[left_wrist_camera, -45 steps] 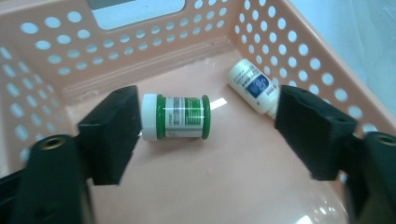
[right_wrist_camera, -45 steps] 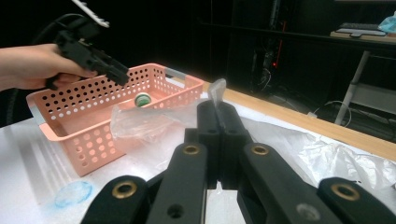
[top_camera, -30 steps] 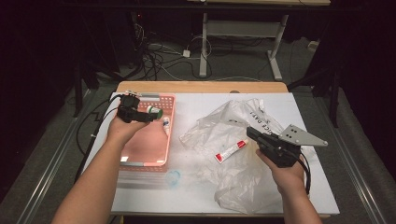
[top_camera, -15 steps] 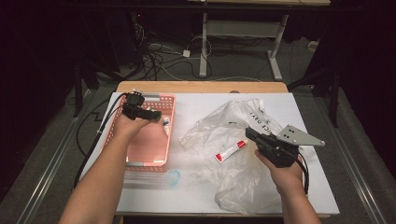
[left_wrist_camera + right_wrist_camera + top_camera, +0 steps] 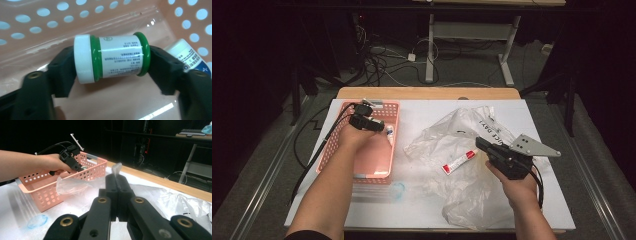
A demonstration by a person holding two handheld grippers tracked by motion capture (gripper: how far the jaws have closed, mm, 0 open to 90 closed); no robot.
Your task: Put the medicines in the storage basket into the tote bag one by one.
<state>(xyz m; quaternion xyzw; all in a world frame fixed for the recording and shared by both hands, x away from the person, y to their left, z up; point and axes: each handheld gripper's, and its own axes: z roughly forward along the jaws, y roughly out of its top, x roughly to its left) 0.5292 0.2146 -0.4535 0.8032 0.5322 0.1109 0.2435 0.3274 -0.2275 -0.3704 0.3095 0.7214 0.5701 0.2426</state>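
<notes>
Right gripper (image 5: pixel 482 145), jaws pinched on plastic bag (image 5: pixel 462 130), holding it up so contents stay reachable. Tube (image 5: pixel 458 162) lies on bag at its 8 o'clock. Farther, 10 o'clock: left gripper (image 5: pixel 112 65) clamps bottle (image 5: pixel 112 58) endwise, low inside basket (image 5: pixel 388 107), likely to drop it.

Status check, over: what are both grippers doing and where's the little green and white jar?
Left gripper shut on jar, low inside pink basket. Right gripper shut on plastic bag. Second bottle close beside the jar.
</notes>
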